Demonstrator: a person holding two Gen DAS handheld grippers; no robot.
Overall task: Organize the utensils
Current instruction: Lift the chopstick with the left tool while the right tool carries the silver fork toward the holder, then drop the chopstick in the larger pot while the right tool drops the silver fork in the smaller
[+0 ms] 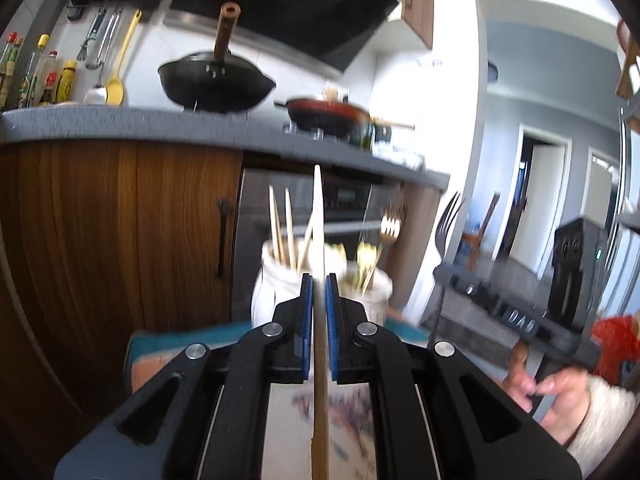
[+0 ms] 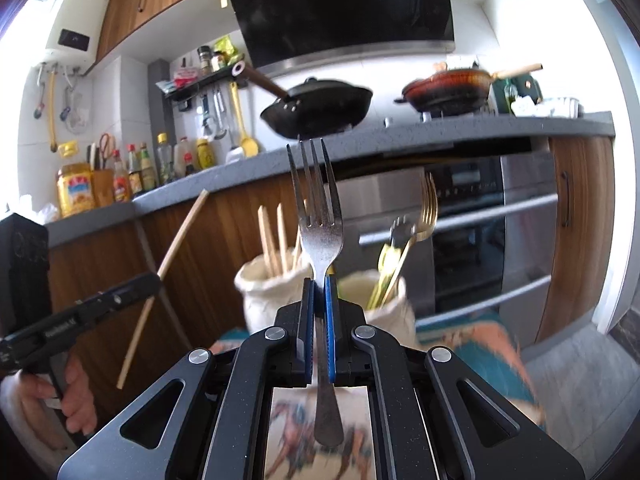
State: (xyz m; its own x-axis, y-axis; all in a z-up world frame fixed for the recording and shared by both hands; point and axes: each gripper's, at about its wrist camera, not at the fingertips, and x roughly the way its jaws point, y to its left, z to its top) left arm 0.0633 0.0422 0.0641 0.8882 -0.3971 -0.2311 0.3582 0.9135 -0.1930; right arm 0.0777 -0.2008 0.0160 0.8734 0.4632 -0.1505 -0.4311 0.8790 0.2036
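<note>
We have both tools loaded. The left gripper [image 1: 319, 280] is clamped on a single wooden chopstick [image 1: 319, 216], pinched approx. mid-length, tip pointing up and the rest running back under the jaws. The right gripper [image 2: 320, 282] is clamped on a steel fork [image 2: 318, 220] at the neck, tines up, handle trailing back toward us.

Ahead sit two pale ceramic holders: the chopstick jar [image 2: 266, 292] with a few sticks already in it, and, just beside it on its right, the fork jar [image 2: 390, 308] with gold cutlery [image 2: 404, 240] standing inside. Both rest on a patterned mat [image 2: 480, 344] (the surface under it is too blurred to name).

Risks from here, as we judge them:
- Thin round stick in flat pads can pivot or slide, esp. if we tilt it hard toward vertical.
- The trailing end must go in first, so we need a big wrist turn; it could catch the jar rim or tip the jar.
- The sticks and forks already standing can block entry, and our fork may knock the gold ones.
- The jars are close together, so the two tools may collide if both drop at once.
</note>
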